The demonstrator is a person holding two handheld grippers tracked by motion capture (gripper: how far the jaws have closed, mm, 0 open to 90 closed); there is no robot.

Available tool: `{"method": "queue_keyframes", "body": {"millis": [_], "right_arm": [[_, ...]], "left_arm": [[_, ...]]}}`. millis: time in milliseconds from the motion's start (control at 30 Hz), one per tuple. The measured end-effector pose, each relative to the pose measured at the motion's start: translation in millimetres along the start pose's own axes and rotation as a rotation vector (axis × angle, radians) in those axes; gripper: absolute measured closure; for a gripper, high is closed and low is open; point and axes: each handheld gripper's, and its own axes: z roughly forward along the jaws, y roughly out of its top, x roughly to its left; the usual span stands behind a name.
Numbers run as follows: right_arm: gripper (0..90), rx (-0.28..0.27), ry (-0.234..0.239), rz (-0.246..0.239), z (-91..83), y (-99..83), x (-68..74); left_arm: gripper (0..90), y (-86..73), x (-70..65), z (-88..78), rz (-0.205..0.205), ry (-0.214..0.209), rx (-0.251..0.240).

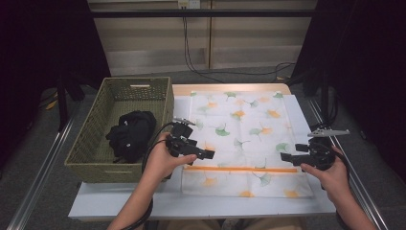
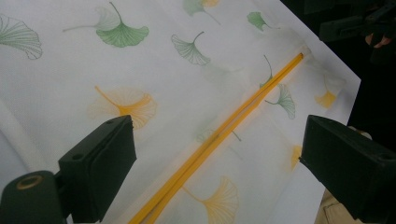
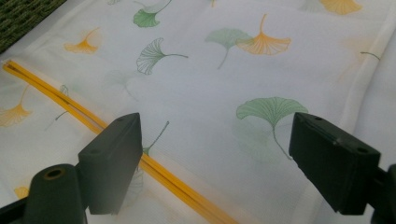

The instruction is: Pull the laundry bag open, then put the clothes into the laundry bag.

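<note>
Your left tongs (image 1: 209,154) stand wide apart, nothing between the jaws, over the left end of the yellow zipper (image 1: 241,169). Your right tongs (image 1: 285,157) are equally wide and hold nothing, near the zipper's right end. The mesh laundry bag (image 1: 244,125) with ginkgo-leaf print lies flat on the worktop (image 1: 119,199). The woven basket (image 1: 91,143) beside it holds a black garment (image 1: 131,134).
</note>
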Motion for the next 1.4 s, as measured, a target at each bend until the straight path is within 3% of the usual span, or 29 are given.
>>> {"method": "queue_keyframes", "body": {"millis": [267, 367, 667, 833, 1067, 1167, 1233, 1400], "right_arm": [[13.6, 0.008, -0.004, -0.007, 0.5, -0.2, -0.2], [13.2, 0.012, 0.002, -0.011, 1.6, 0.0, 1.0], [11.6, 0.029, 0.021, -0.032, 7.4, 1.3, 10.3], [11.9, 0.044, 0.04, -0.038, 10.6, 2.3, 15.9], [12.0, 0.069, 0.054, -0.067, 18.4, 3.0, 23.6], [12.3, 0.077, 0.059, -0.083, 21.7, 3.7, 27.9], [12.4, 0.082, 0.062, -0.098, 23.7, 4.5, 30.0], [12.8, 0.078, 0.072, -0.112, 29.2, 7.5, 35.1]], "left_arm": [[9.2, -0.5, -1.1, 0.8, 0.007, -0.008, 0.005], [8.5, -1.4, 0.4, 1.9, -0.039, -0.01, 0.033], [8.2, -2.4, 1.3, 2.1, -0.033, -0.008, 0.05], [5.6, -3.3, 0.6, 1.1, -0.032, -0.006, 0.03], [5.1, -4.5, 1.9, -0.7, -0.043, -0.008, 0.023], [4.5, -5.3, 2.7, -0.5, -0.022, -0.005, 0.031], [4.9, -5.8, 2.5, 0.3, -0.04, 0.0, 0.03], [4.8, -5.9, 1.4, 0.5, -0.025, 0.0, 0.032]]}}
